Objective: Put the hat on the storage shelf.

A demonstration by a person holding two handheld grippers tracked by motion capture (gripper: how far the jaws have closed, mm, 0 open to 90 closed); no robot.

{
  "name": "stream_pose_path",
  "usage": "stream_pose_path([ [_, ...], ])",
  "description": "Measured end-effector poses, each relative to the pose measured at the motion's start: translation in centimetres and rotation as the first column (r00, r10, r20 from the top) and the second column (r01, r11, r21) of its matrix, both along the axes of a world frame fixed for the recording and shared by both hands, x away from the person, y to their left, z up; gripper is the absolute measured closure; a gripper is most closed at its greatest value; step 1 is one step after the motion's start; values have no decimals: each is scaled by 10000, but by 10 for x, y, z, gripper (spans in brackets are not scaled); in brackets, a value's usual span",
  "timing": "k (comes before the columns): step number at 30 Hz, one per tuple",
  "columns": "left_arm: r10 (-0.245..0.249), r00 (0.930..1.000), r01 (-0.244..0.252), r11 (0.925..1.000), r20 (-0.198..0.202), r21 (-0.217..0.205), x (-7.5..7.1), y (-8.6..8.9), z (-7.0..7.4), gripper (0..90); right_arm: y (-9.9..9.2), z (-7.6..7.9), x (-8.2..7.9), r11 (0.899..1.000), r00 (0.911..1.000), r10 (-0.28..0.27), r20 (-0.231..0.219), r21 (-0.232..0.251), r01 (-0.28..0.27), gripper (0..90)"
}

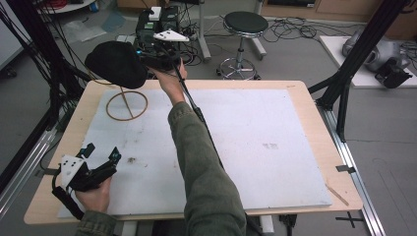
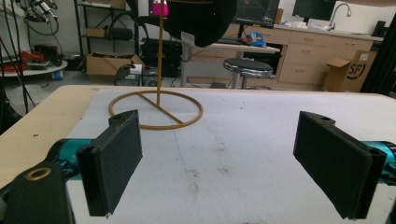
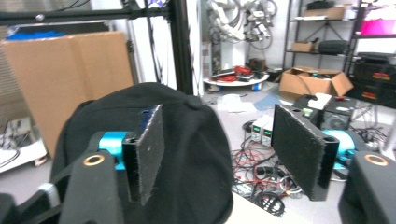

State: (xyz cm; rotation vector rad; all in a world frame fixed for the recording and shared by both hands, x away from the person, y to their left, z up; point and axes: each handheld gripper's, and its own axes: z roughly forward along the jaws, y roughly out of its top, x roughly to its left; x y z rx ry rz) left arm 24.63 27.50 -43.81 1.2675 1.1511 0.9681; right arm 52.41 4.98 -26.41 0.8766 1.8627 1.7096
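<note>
A black hat point(image 1: 115, 64) sits on top of a thin golden stand whose ring base point(image 1: 127, 105) rests at the table's far left. My right gripper point(image 1: 145, 55) is up at the hat's right side with its jaws open. In the right gripper view the hat point(image 3: 187, 186) lies just beyond the jaws of this gripper point(image 3: 223, 144), and neither pad presses on it. My left gripper point(image 1: 102, 152) is held open and empty near the front left corner. In the left gripper view the left gripper point(image 2: 224, 158) faces the ring base point(image 2: 156, 109), with the hat point(image 2: 201, 18) above.
A white mat point(image 1: 255, 137) covers most of the wooden table. A black stool point(image 1: 245, 23) and boxes of electronics point(image 1: 157, 19) stand behind the far edge. Black frame posts point(image 1: 344, 73) rise at the right. A thin wooden stick point(image 1: 337, 194) lies near the front right corner.
</note>
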Motion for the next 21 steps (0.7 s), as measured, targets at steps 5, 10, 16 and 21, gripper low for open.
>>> stream_pose_path([
  [5,21,10000,-21,10000,-3,-26,1,1,0,156,-21,1,-7,9983,9981,-571,220,-76,572,260],
  [10,32,10000,-32,10000,39,38,1,0,0,156,-55,-1,-15,9913,9917,-1286,98,295,1282,214],
  [16,12,10000,-12,9999,42,100,1,-2,1,156,-91,1,-28,9792,9779,-1992,631,-273,2012,189],
  [21,28,9999,-29,10000,105,86,1,-3,1,156,-118,-1,-43,9710,9697,-2230,1002,-653,2301,175],
])
